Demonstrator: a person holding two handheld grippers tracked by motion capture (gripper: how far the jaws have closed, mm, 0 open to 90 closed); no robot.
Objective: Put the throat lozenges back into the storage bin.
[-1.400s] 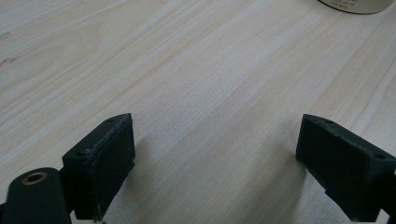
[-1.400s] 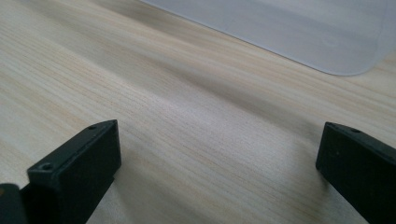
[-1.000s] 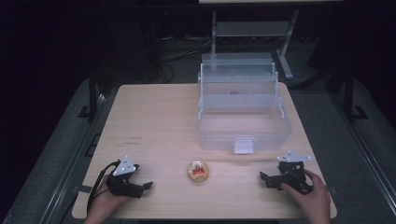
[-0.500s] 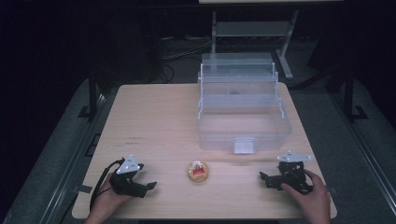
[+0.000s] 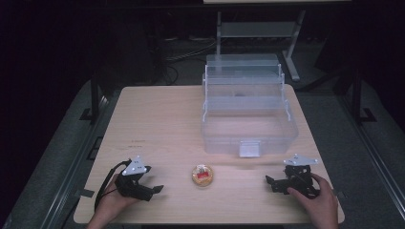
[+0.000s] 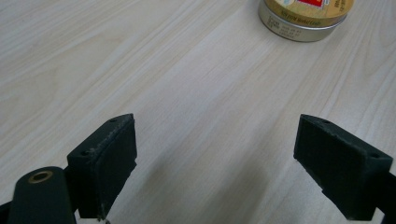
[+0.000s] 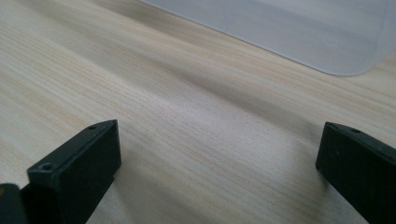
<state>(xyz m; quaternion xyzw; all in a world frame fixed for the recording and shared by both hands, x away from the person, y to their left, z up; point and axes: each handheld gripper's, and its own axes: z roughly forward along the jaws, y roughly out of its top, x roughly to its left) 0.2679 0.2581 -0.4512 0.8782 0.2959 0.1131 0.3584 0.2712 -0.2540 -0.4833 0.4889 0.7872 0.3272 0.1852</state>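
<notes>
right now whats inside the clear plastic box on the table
The clear tiered box stands open; its lower bin looks empty. One small dark spot shows in an upper tray, too small to identify. The frosted walls blur the tray corners.

A light wooden table (image 5: 157, 124) with rounded corners carries everything. On its far right part stands a clear plastic tiered storage box (image 5: 246, 109), opened out in steps, its near wall close to the table's middle depth. A small round tin (image 5: 202, 174) with a yellow and red lid lies near the near edge, about midway between left and right, apart from the box.
</notes>
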